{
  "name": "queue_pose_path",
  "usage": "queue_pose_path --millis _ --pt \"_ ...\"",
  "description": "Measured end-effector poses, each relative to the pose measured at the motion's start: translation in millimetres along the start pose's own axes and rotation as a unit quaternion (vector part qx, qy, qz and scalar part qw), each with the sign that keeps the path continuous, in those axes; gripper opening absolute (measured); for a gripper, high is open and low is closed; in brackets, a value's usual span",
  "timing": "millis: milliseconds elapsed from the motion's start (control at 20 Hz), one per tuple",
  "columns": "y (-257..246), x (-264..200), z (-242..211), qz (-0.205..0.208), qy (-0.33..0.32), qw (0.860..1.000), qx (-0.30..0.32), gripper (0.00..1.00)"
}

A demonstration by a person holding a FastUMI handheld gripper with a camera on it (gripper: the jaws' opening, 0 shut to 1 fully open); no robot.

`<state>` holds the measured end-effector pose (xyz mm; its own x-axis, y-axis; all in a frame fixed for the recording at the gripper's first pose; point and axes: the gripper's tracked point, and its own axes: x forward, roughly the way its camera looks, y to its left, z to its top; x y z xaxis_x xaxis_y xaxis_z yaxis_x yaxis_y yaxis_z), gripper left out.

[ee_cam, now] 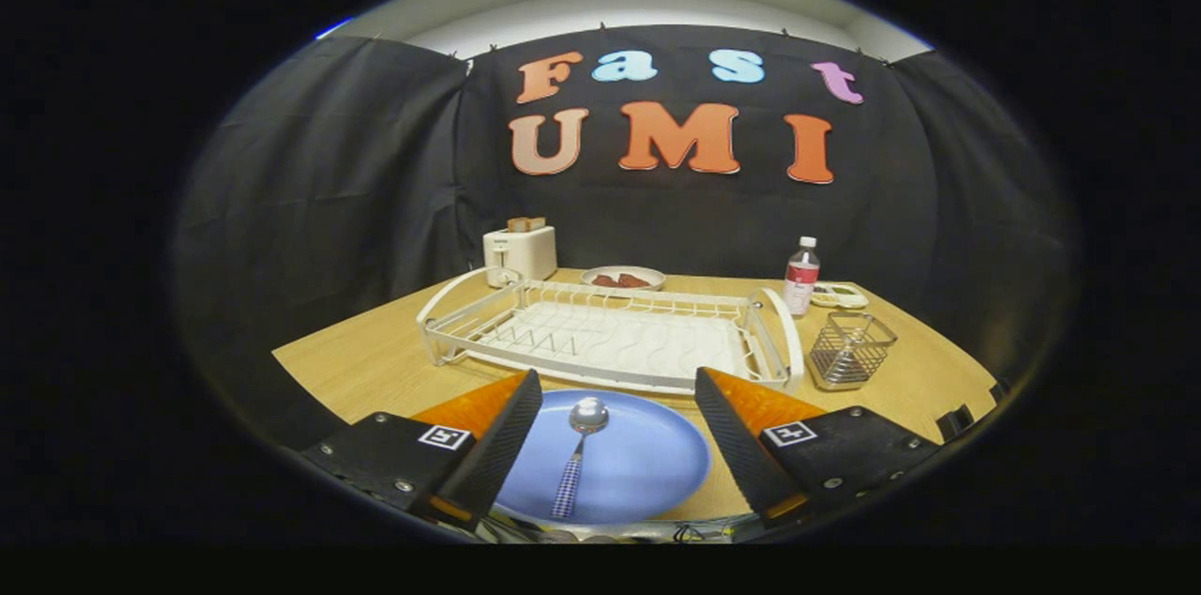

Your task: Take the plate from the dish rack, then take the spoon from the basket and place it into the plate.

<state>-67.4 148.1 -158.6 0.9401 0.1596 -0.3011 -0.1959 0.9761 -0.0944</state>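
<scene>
While the tongs (610, 445) hang released, their two fingers spread wide and holding nothing, the blue plate (638, 473) lies flat on the wooden bench (357, 360) between them. On the plate rests the spoon (578, 454), bowl pointing toward the white dish rack (610, 337) just beyond. A wire basket (851, 351) stands beside the rack's right end, near a bottle (800, 276). A toaster (520, 251) and a small dish (623, 278) sit behind the rack.
</scene>
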Motion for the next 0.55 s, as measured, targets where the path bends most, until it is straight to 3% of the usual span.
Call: queue_pose_path --millis 550 --pt "-115.6 -24.7 15.6 -0.084 -0.016 0.996 0.030 0.98"
